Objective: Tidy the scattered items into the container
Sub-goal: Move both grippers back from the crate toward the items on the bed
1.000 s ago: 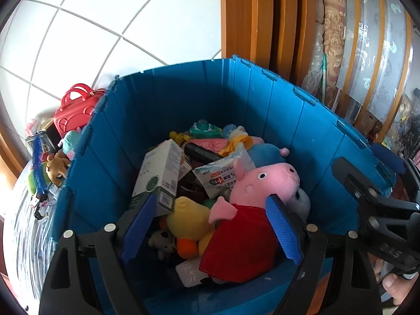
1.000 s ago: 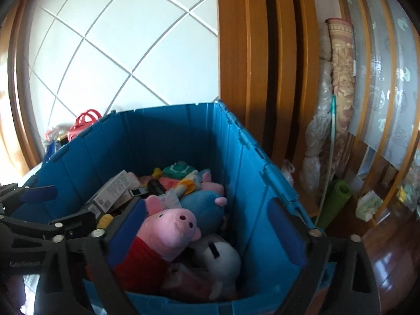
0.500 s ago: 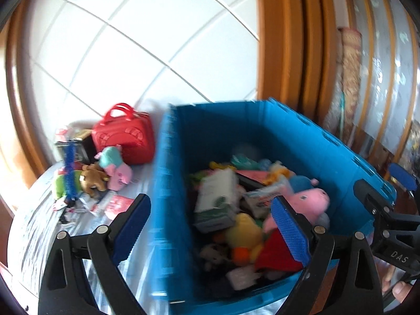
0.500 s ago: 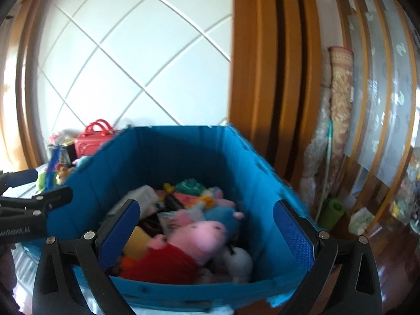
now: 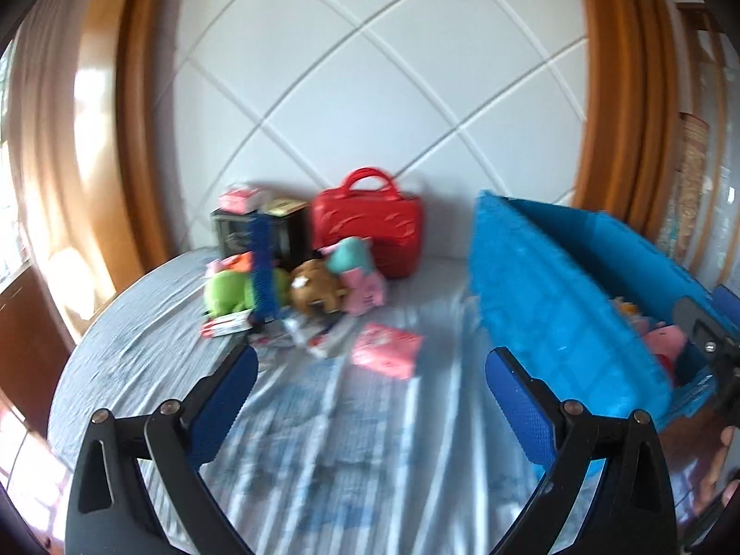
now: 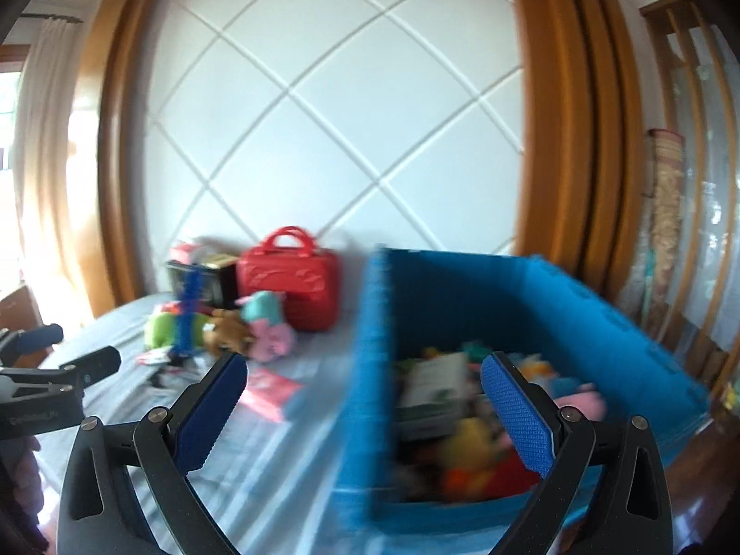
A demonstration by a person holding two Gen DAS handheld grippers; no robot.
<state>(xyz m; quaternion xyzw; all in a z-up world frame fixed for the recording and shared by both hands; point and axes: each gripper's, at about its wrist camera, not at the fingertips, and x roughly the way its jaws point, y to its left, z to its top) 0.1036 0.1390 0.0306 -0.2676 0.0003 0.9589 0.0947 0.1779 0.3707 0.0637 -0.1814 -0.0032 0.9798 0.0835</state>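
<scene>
Left gripper (image 5: 370, 393): jaws opening, nothing between, angled down over the sheet (image 5: 323, 439).
Right gripper (image 6: 363, 400): fingers apart, empty.
Blue bin (image 6: 462, 305): right side; contents blurred.
Scattered toys (image 5: 319, 289): piled near red bag (image 5: 367, 222), smeared.

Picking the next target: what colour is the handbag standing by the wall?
Red. The handbag shows best in the left wrist view.

Motion blur smeared the blue container (image 6: 462, 323) and its contents (perhaps plush toys) beyond telling apart; small packets on the bed (image 5: 323, 416) were equally unreadable.
</scene>
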